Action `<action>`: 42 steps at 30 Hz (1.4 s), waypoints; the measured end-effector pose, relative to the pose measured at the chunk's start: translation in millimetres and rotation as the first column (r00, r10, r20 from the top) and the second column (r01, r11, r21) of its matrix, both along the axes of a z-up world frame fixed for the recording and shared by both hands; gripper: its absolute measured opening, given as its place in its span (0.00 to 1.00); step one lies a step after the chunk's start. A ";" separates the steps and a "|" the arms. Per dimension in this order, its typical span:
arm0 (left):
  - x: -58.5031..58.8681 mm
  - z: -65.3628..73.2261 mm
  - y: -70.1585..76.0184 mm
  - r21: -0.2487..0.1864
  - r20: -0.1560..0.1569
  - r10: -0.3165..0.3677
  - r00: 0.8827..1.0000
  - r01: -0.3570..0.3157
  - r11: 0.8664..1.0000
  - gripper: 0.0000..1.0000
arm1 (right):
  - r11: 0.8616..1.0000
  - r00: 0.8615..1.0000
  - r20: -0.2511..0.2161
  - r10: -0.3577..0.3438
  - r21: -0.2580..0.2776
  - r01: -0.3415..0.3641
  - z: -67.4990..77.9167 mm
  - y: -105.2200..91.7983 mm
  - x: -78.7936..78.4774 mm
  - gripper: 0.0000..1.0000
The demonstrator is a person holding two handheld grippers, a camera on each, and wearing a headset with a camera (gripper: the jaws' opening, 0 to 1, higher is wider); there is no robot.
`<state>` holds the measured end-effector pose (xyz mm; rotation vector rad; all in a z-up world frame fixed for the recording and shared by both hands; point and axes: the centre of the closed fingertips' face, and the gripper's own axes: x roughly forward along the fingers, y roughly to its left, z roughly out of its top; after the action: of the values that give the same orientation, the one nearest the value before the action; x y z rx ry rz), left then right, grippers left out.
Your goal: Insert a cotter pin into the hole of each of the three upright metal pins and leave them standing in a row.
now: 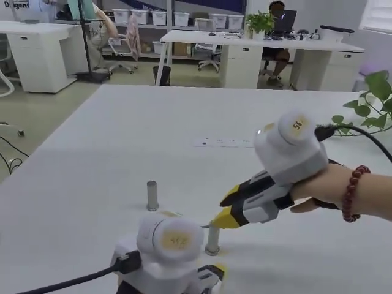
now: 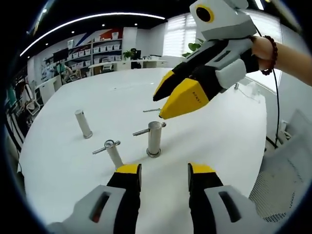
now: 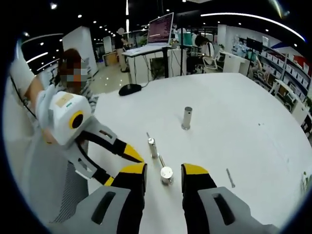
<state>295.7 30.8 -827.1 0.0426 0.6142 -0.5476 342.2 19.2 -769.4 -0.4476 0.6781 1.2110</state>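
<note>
- At the white counter [image 1: 92, 159], the right gripper [image 3: 163, 168] hung with its yellow-tipped fingers [image 3: 132, 171] parted and grasping nothing. Seen along them, the round top of one upright metal pin [image 3: 166, 174] sat in the gap, touching neither finger.
- From near that pin's top a cotter pin [image 2: 143, 131] jutted sideways, set through the hole.
- Opposite, the left gripper [image 2: 165, 174] was likewise released, its own two fingers spread and empty, aimed at the pins from just short of them.
- Just beyond the left gripper's fingers stood a second pin [image 2: 114, 155], with a looped cotter pin [image 2: 105, 146] crossing its head.
- Well apart from those two, a third pin [image 1: 152, 196] stood upright on the open counter.
- Off to one side of the right gripper's fingers, a loose cotter pin [image 3: 229, 178] lay flat on the counter.
- Behind the right gripper, a person's hand [image 1: 318, 187] gripped its grey body, a red bead bracelet [image 1: 351, 193] at the wrist and a black cable [image 1: 361, 135] trailing away.
- Farther back, white office desks [image 1: 257, 46] filled the room, one of them carrying a potted plant [image 1: 260, 21].
</note>
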 end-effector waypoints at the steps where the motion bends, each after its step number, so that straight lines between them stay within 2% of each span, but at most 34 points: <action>1: -2.5 0.2 2.6 -0.002 -0.001 -0.007 1.000 0.007 1.000 0.38 | 1.000 1.000 0.002 -0.003 0.004 0.003 2.1 1.6 1.0 0.30; 5: -11.4 2.6 14.7 -0.006 0.001 -0.022 1.000 0.022 1.000 0.41 | 1.000 1.000 0.025 0.006 -0.013 -0.006 4.9 6.0 4.2 0.30; 9: -16.6 5.5 31.2 -0.014 0.009 -0.019 1.000 0.019 1.000 0.46 | 1.000 1.000 0.027 0.000 -0.007 0.000 6.6 13.3 8.7 0.30; 14: -12.2 10.0 52.1 0.014 0.035 0.010 0.999 -0.010 1.000 0.51 | 0.999 0.999 0.010 -0.033 0.028 0.033 6.1 25.8 17.5 0.31; 17: -8.2 16.7 59.9 0.006 0.057 0.021 0.998 -0.022 1.000 0.54 | 0.997 0.998 -0.002 -0.058 0.058 0.058 6.2 34.2 22.6 0.31; 21: -6.5 20.8 64.4 -0.003 0.069 0.023 0.997 -0.023 1.000 0.59 | 0.995 0.997 0.000 -0.071 0.068 0.071 3.7 44.5 28.9 0.32; 23: -5.6 23.2 66.0 -0.014 0.076 0.026 0.997 -0.025 1.000 0.64 | 0.997 0.997 0.043 -0.056 0.057 0.054 2.8 49.0 33.1 0.32; 24: -5.5 24.3 66.2 -0.021 0.077 0.025 0.997 -0.023 1.000 0.65 | 0.997 0.997 0.050 -0.055 0.061 0.052 2.5 51.4 34.8 0.32; 27: -5.3 27.7 67.0 -0.033 0.084 0.020 0.996 -0.017 0.999 0.72 | 0.996 0.997 0.046 -0.060 0.070 0.057 -0.2 60.3 40.3 0.33; 38: 2.6 37.4 77.2 -0.025 0.123 0.005 0.992 -0.002 1.000 0.86 | 0.994 0.995 0.075 -0.066 0.097 0.059 -11.0 90.9 63.8 0.33; 42: 5.6 39.7 80.0 -0.051 0.122 0.008 0.993 -0.002 0.999 0.92 | 0.992 0.995 0.069 -0.077 0.109 0.069 -17.8 100.5 72.0 0.33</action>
<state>301.3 110.8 -787.4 0.0264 0.4811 -0.5510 414.2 119.7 -787.2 -0.3732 0.5602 1.1506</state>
